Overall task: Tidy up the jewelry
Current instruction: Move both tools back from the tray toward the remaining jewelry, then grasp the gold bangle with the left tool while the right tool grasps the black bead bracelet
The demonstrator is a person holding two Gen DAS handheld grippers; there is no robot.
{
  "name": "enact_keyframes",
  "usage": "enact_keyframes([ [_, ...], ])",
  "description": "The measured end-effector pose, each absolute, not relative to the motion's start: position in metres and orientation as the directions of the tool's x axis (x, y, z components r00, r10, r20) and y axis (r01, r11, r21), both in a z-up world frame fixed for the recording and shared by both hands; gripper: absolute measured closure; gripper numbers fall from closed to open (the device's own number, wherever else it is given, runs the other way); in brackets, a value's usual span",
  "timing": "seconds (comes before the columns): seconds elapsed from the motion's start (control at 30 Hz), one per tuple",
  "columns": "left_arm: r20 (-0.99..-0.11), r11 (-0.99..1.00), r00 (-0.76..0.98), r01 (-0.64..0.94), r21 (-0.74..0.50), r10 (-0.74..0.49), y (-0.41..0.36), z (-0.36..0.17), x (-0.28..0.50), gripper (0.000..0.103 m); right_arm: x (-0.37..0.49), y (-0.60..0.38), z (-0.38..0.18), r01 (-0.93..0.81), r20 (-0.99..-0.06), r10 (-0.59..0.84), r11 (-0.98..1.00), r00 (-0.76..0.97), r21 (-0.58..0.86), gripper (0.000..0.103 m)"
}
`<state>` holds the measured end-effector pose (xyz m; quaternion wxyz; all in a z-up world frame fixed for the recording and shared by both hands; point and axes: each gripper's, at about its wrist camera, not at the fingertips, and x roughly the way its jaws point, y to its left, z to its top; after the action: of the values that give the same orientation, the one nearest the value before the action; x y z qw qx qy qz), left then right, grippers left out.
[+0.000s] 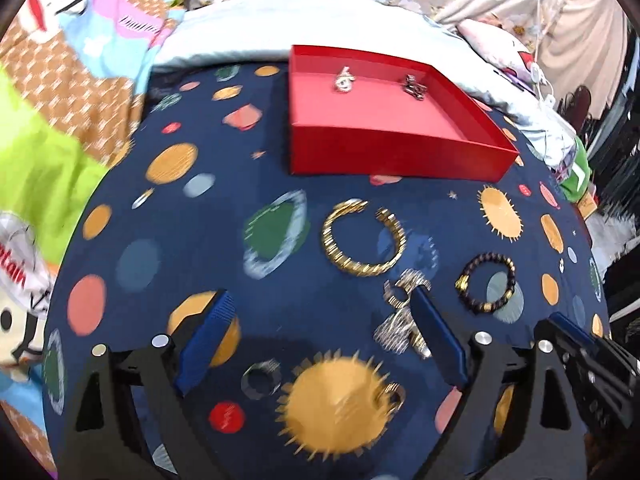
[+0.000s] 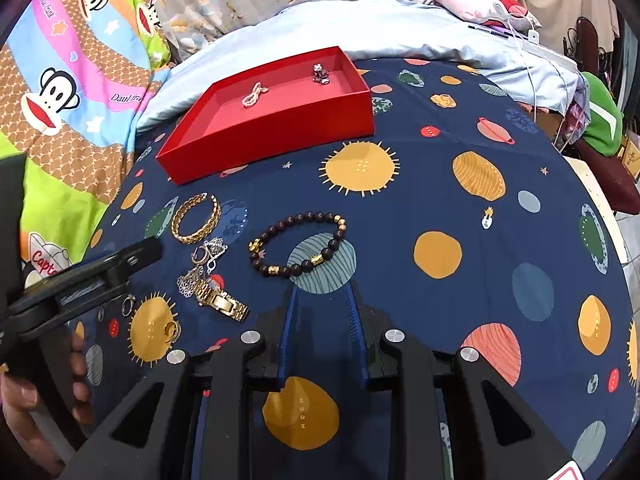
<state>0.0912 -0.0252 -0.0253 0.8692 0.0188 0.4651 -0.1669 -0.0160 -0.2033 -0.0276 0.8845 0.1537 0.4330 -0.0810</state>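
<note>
A red tray (image 1: 384,156) (image 2: 224,152) lies on the planet-print cloth and holds a pearl piece (image 2: 255,94) and a silver piece (image 2: 321,73). In front of it lie a gold chain bracelet (image 1: 362,238) (image 2: 197,219), a dark bead bracelet (image 1: 486,282) (image 2: 298,245), a silver necklace heap (image 1: 400,312) (image 2: 208,256), a gold watch (image 2: 220,300), and rings (image 1: 262,378) (image 2: 173,330). My left gripper (image 1: 320,316) is open and empty, its right finger beside the silver heap. My right gripper (image 2: 322,292) is open and empty, just short of the bead bracelet.
The cloth (image 2: 440,200) covers a bed, with a cartoon-monkey quilt (image 2: 72,92) on the left and a pale blue blanket (image 2: 360,28) behind the tray. The right gripper's body (image 1: 580,360) shows at the left wrist view's right edge. Clutter lies off the right side.
</note>
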Motion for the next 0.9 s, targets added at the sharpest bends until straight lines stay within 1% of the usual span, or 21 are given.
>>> enact_keyframes([
  [0.27, -0.83, 0.939, 0.491, 0.326, -0.107, -0.265, -0.059, -0.044, 0.119, 0.016, -0.016, -0.213, -0.029, 0.298, -0.793, -0.018, 0.932, 0.609, 0.207, 0.079],
  [0.33, -0.83, 0.938, 0.492, 0.333, -0.097, -0.261, -0.064, -0.047, 0.122, 0.018, -0.015, -0.215, -0.03, 0.301, -0.795, -0.017, 0.93, 0.607, 0.21, 0.079],
  [0.37, -0.831, 0.939, 0.492, 0.331, -0.099, -0.261, -0.065, -0.049, 0.124, 0.021, -0.015, -0.215, -0.031, 0.302, -0.795, -0.016, 0.93, 0.607, 0.212, 0.079],
  [0.43, -0.827, 0.939, 0.503, 0.334, -0.083, -0.252, -0.068, -0.05, 0.125, 0.036, -0.013, -0.216, -0.032, 0.302, -0.797, -0.014, 0.929, 0.604, 0.212, 0.079],
  [0.5, -0.825, 0.935, 0.504, 0.347, -0.079, -0.257, -0.07, -0.049, 0.125, 0.041, -0.011, -0.216, -0.033, 0.302, -0.798, -0.012, 0.929, 0.603, 0.213, 0.079],
  [0.53, -0.823, 0.933, 0.503, 0.349, -0.084, -0.263, -0.071, -0.049, 0.124, 0.046, -0.01, -0.217, -0.034, 0.301, -0.798, -0.012, 0.929, 0.602, 0.214, 0.079],
  [0.9, -0.824, 0.926, 0.467, 0.337, -0.17, -0.321, -0.053, -0.038, 0.118, 0.047, 0.016, -0.22, -0.036, 0.294, -0.793, -0.013, 0.932, 0.609, 0.21, 0.079],
])
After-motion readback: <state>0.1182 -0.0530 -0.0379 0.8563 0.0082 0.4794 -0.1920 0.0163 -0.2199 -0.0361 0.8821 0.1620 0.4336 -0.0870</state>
